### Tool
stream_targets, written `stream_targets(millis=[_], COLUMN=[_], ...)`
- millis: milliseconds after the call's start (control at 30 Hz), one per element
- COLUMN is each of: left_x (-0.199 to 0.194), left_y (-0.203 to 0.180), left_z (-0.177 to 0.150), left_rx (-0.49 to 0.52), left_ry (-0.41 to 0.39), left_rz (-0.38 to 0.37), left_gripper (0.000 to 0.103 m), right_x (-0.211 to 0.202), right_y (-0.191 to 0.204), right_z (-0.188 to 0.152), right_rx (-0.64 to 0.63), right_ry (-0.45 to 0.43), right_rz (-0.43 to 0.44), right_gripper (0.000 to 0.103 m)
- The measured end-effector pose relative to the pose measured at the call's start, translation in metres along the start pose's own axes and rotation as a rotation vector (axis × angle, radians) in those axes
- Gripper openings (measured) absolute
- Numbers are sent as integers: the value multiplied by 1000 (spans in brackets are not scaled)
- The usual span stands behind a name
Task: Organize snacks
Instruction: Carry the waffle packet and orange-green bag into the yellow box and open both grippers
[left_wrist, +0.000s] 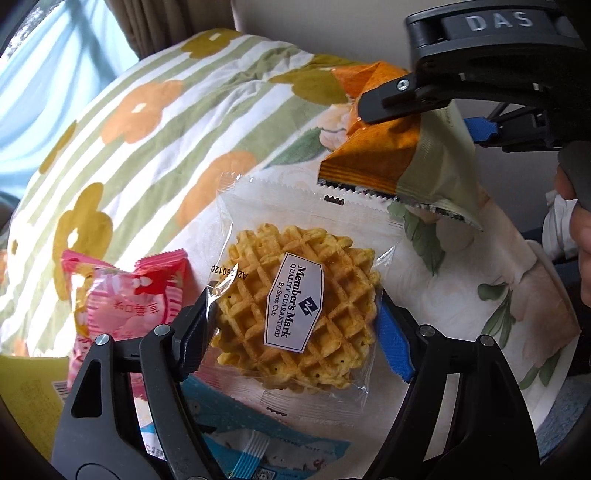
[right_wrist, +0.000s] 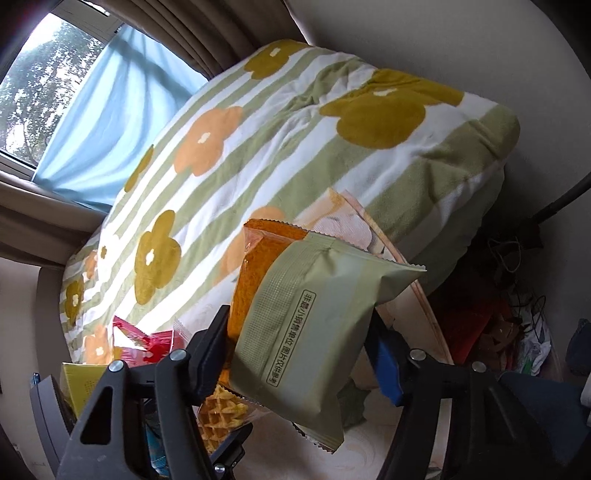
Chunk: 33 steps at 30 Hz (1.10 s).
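left tongs (left_wrist: 295, 325) grip waffle (left_wrist: 295, 314), flat | right tongs (right_wrist: 295, 354) grip green pack (right_wrist: 314, 332), apparently tilted, long axis away

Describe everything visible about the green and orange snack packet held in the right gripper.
The green and orange snack packet is a sealed, puffy pillow pouch of matte film: sage green at one end with a line of black Chinese print, glossy orange at the other, with zigzag-cut seals. The right gripper clamps its sides and holds it tilted in the air above the waffle packet and floral tray, touching neither.
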<state>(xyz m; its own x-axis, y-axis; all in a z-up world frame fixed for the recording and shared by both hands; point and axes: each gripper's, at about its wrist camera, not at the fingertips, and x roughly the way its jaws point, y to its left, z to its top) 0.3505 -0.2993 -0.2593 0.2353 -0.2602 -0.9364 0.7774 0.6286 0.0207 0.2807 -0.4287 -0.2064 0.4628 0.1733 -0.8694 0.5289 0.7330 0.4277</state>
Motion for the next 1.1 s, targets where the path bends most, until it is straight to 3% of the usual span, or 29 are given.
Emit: stream_targets(millis=[400, 633, 833, 1100], left_x=[-91, -155, -206, -255], left_y=[9, 26, 51, 117], left_z=[5, -15, -56, -148], left_rx=[-131, -243, -368, -570], left_ry=[-153, -245, -266, -247], left_rz=[56, 116, 219, 325], left_gripper=[75, 75, 75, 75], right_x=[-100, -138, -145, -123], right_y=[47, 83, 125, 198], right_z=[-6, -25, -50, -110], right_rx=[-190, -341, -480, -631], right_ry=[-135, -158, -119, -31], right_rz=[79, 137, 219, 318], right_gripper=[64, 64, 64, 64])
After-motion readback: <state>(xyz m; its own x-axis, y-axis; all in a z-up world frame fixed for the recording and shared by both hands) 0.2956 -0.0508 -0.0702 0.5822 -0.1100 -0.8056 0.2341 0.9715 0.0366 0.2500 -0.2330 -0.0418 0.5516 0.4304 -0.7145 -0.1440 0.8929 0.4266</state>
